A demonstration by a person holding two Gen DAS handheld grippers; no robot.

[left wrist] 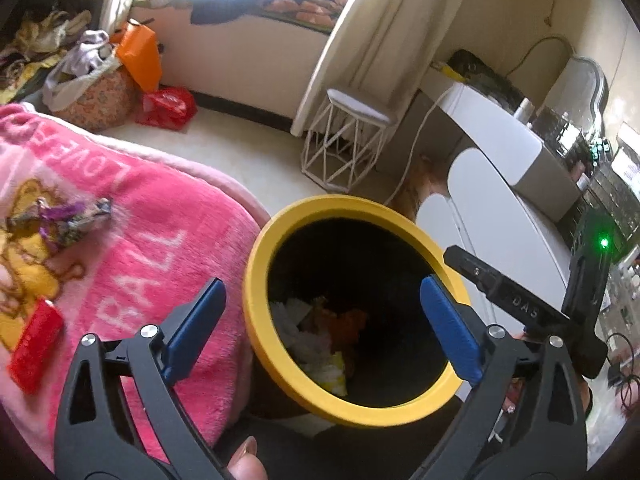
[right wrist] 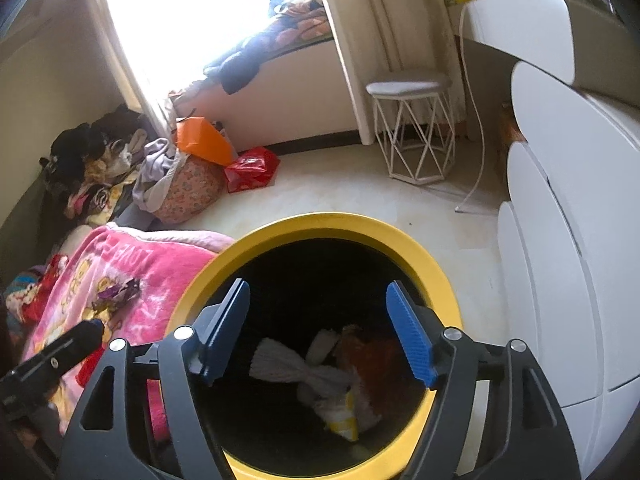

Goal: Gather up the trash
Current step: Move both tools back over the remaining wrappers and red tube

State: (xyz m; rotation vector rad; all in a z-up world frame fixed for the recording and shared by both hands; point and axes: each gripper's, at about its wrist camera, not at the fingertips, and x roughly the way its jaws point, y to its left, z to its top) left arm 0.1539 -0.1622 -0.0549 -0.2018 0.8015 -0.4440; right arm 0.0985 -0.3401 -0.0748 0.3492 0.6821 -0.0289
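Both tools are held over the yellow-rimmed bin, which stands just beside the bed with the pink blanket. The left gripper is seen with its jaws spread wide and nothing between them; the right gripper is likewise parted and empty, aimed down into the bin's mouth. Inside, crumpled tissue, an orange scrap and a yellow-and-white packet are already gathered at the bottom. Two pieces are left on the blanket: a crumpled purple foil wrapper near the printed cartoon figure, and a flat red packet closer to the near edge, well apart from each other. The wrapper is judged to be very light, crackly and easily crushed (no harm in that), so it can be pinched anywhere across its bunched middle; a slippery foil surface is likely, and a firm closing would be wanted. The red packet looks thin and somewhat stiffer, lying flat on soft pile, so it is best taken by a raised edge or a short end, with the blanket's fleece kept out of the pinch.
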